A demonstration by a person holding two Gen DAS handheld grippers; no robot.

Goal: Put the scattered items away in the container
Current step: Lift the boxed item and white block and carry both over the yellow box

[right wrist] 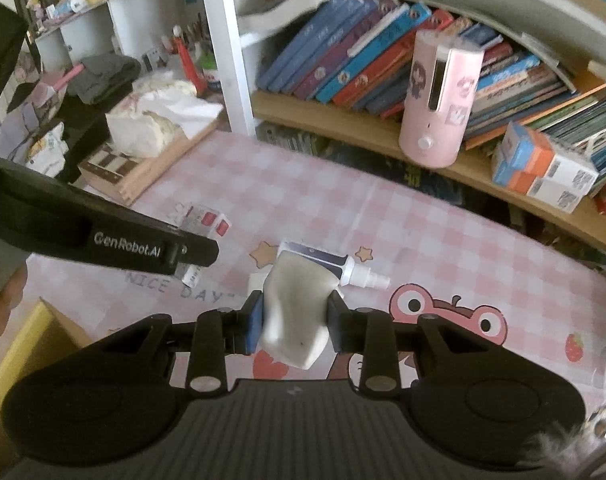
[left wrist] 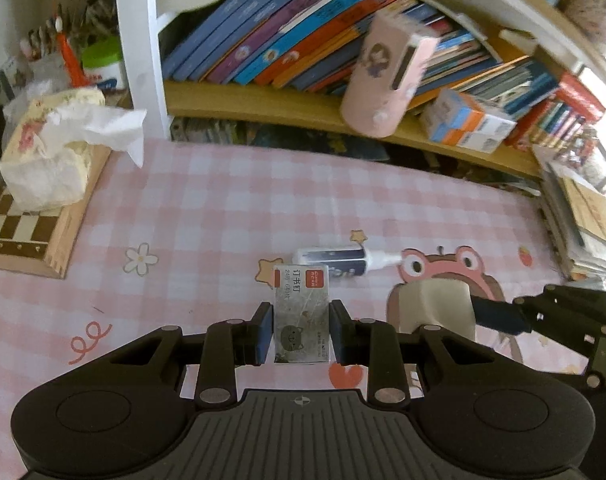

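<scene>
Both grippers are loaded above the pink checkered cloth (left wrist: 223,208): left gripper (left wrist: 301,330) clamped on a staple box (left wrist: 301,312), right gripper (right wrist: 294,322) squeezing a whitish eraser (right wrist: 297,308), with the glue bottle (left wrist: 335,261) lying on the cloth just beyond them and a yellow box (right wrist: 31,344) at its near-left edge.

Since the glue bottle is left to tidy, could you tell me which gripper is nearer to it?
Right. The right gripper, holding an eraser, hovers just before the glue bottle; the left gripper, holding a staple box, is farther left.
</scene>
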